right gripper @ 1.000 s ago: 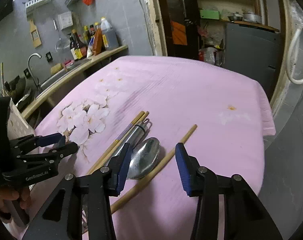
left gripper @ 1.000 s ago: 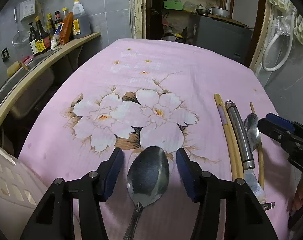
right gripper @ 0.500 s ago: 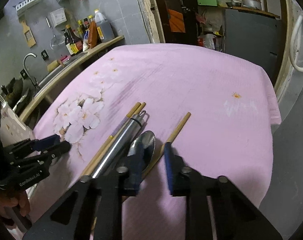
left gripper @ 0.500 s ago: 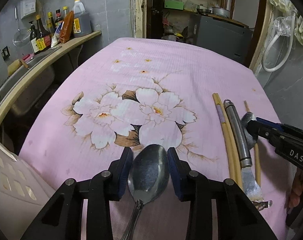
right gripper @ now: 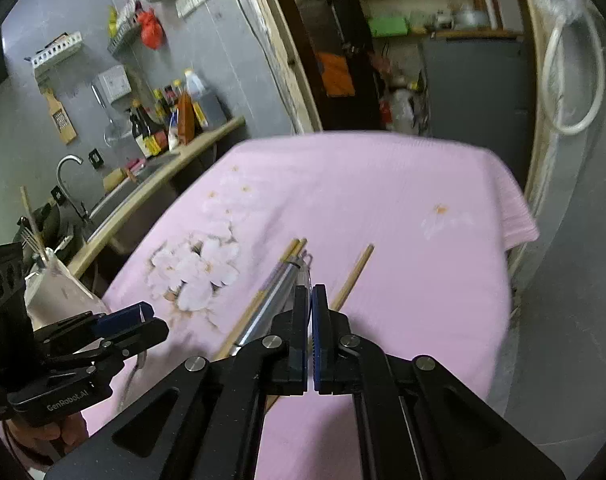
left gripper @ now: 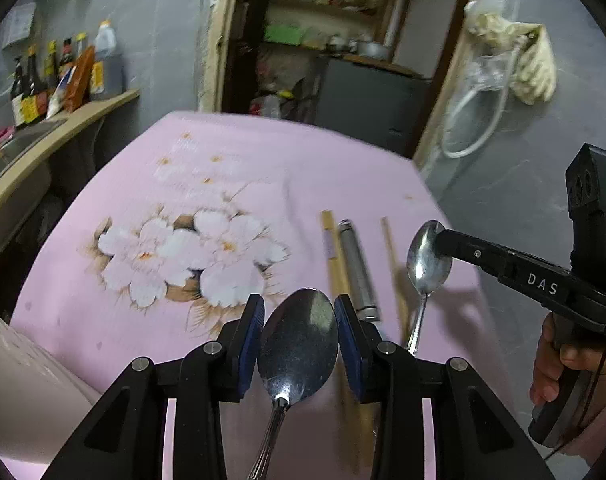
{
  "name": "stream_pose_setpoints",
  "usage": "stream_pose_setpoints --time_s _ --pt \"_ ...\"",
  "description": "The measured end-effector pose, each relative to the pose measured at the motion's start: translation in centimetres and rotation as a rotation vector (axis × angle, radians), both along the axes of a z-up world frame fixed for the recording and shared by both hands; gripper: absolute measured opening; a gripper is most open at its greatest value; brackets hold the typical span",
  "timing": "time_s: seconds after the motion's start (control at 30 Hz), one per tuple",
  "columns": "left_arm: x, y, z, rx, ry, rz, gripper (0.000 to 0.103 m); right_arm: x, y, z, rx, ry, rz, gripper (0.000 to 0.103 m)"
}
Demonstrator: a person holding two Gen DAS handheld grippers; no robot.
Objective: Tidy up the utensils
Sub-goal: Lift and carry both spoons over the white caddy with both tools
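Left hand-held gripper (left gripper: 299, 330): blue pads clamped on the bowl edges of a large spoon (left gripper: 298, 344), handle running back under the camera, bowl facing up, lifted off the pink flowered cloth (left gripper: 231, 184) that covers the bench.

Right hand-held gripper (right gripper: 311, 334): pads clenched nearly together, pinching a smaller spoon (left gripper: 429, 258) by the bowl edge. In the left wrist view this spoon hangs handle-down, clear of the cloth, its shadow on the cloth beside it. In the right wrist view the spoon is only a thin sliver between the pads.

Landmark: metal-handled tool (left gripper: 357, 272) lying on the cloth, pointing away from the cameras.
- Chopstick pair (left gripper: 331, 252) just left of the tool, touching or nearly touching it, parallel.
- Single chopstick (left gripper: 393, 264) right of the tool, a small gap between them, between the tool and the hanging smaller spoon.
- Flower print (left gripper: 183, 256) well left of the tool.
- Large spoon held in front of the tool's near end, hiding part of it.

White utensil holder (right gripper: 59, 288) far left of the tool at the cloth edge, fork and a stick standing in it. Sink counter with sauce bottles (right gripper: 159, 128) beyond it, against the grey wall.
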State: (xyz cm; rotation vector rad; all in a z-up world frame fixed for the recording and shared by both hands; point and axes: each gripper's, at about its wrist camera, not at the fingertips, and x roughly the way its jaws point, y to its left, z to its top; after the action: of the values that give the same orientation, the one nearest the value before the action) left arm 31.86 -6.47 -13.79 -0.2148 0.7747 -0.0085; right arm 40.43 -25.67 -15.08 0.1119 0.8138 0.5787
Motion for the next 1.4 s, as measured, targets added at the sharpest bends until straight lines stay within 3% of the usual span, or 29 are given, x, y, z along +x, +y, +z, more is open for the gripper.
stream_pose_setpoints --time_s 0.3,0.57,0.97,1.4 --pt "-3.2 -0.2 3.0 0.006 -0.062 -0.12 0.034 -6.5 0.1 5.6 -0.106 -0.178 -0.086 0.002" --pt "-7.2 0.2 5.4 0.016 -0.128 -0.238 0.034 -12.2 2.0 9.2 -0.196 -0.266 -0.12 0.001" --pt "-12.2 2.8 7.6 -0.006 -0.194 -0.388 0.034 -18.9 5.1 10.1 -0.24 -0.249 -0.194 0.001" --pt "-14.3 3.8 7.9 0.006 -0.234 -0.531 0.035 -22.9 5.7 10.3 -0.272 -0.257 -0.299 0.001"
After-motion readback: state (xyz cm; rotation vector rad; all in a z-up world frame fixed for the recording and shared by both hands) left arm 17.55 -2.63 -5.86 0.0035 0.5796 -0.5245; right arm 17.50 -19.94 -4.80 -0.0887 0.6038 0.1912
